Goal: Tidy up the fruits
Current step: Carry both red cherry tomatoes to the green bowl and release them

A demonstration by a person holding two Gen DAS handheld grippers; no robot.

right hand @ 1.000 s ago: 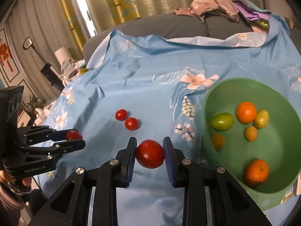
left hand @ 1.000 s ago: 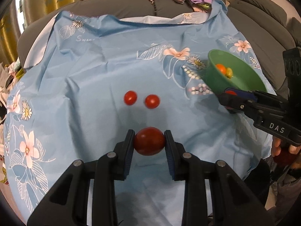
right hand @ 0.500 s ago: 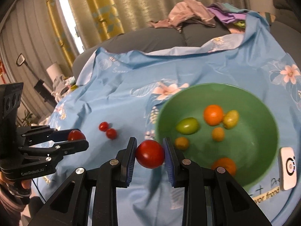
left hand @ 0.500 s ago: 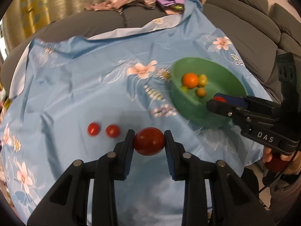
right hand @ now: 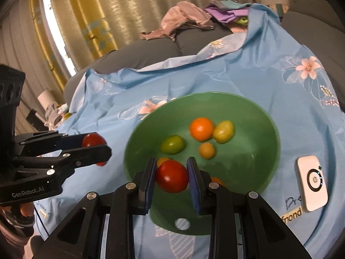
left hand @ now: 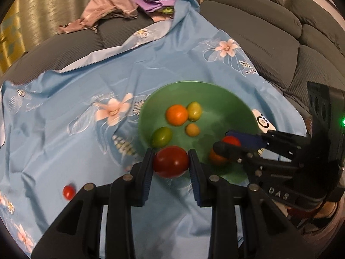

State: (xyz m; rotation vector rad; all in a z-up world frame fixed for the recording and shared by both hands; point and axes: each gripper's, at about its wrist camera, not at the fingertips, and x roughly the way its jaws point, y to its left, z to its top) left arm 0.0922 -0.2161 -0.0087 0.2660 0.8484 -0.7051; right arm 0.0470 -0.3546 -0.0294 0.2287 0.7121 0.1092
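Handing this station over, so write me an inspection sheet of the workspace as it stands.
Surface: blue floral cloth over a grey sofa.
Job's things: green bowl holding small orange and green fruits; one cherry tomato on the cloth.
Clutter: white device beside the bowl; clothes pile.
Grippers: left gripper shut on a red tomato; right gripper shut on a second tomato.
Cables: nothing seen.
Surroundings: curtains.

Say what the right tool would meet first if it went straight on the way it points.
Likely the green bowl: the right tool, shut on a tomato, aims into it, toward the small orange fruit just ahead. Depth is unclear.
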